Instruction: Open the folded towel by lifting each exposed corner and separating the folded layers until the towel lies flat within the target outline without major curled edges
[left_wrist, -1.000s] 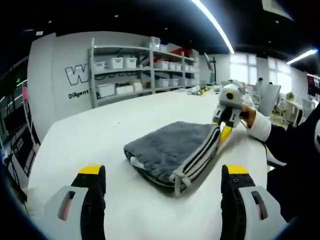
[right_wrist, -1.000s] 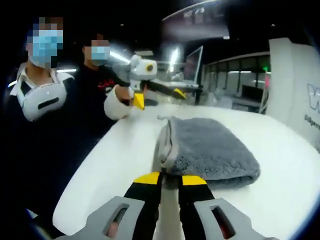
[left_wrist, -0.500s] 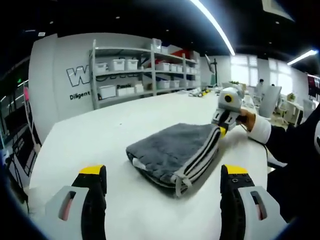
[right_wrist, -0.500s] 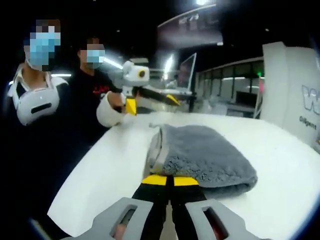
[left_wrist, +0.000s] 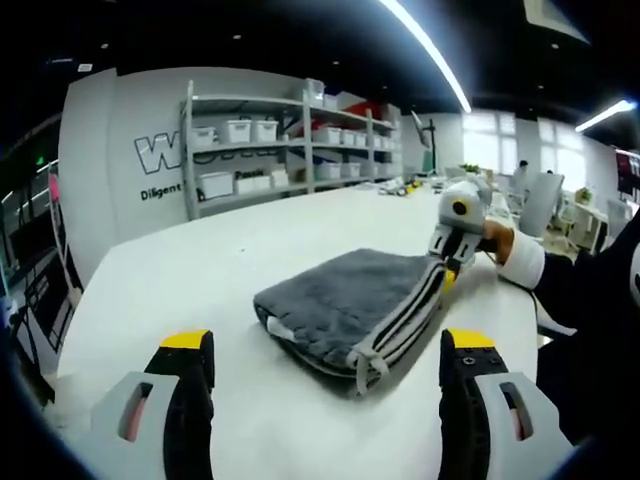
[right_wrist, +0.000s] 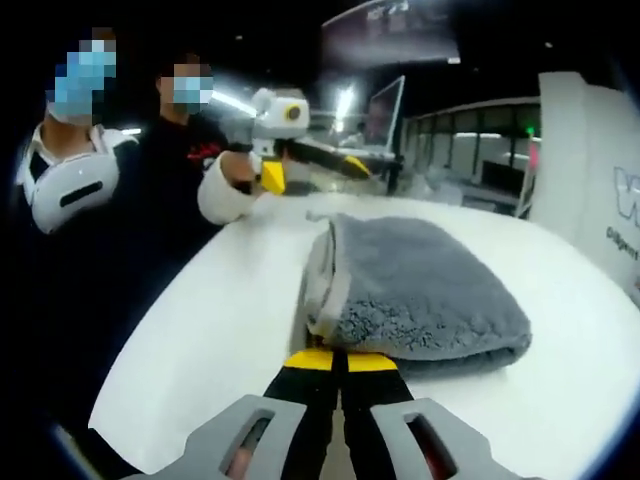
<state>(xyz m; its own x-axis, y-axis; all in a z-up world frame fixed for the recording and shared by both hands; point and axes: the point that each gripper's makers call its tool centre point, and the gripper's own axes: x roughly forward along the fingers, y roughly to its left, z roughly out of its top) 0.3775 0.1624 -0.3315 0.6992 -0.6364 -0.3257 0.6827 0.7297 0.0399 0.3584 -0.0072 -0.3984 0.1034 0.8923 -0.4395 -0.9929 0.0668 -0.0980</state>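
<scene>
A folded grey towel (left_wrist: 335, 300) with pale striped edging lies on the white table (left_wrist: 190, 270). My left gripper (left_wrist: 325, 345) hovers just short of the towel's near edge, jaws wide open and empty. At the towel's far right corner my right gripper (left_wrist: 447, 273) is held by a hand in a white cuff. In the right gripper view my right gripper (right_wrist: 335, 360) is shut on the near corner of the towel (right_wrist: 420, 280), whose striped edge rises slightly at the tips. Beyond the towel my left gripper (right_wrist: 310, 172) hangs open above the table.
Shelves with white bins (left_wrist: 270, 140) and a lettered wall stand behind the table's far side. Two people (right_wrist: 120, 200) stand close to the table edge (right_wrist: 170, 330) on the left of the right gripper view. Bare tabletop surrounds the towel.
My right gripper's jaws have closed fully on the towel's corner, and that corner has risen a little. My left gripper has stayed open and has barely moved.
</scene>
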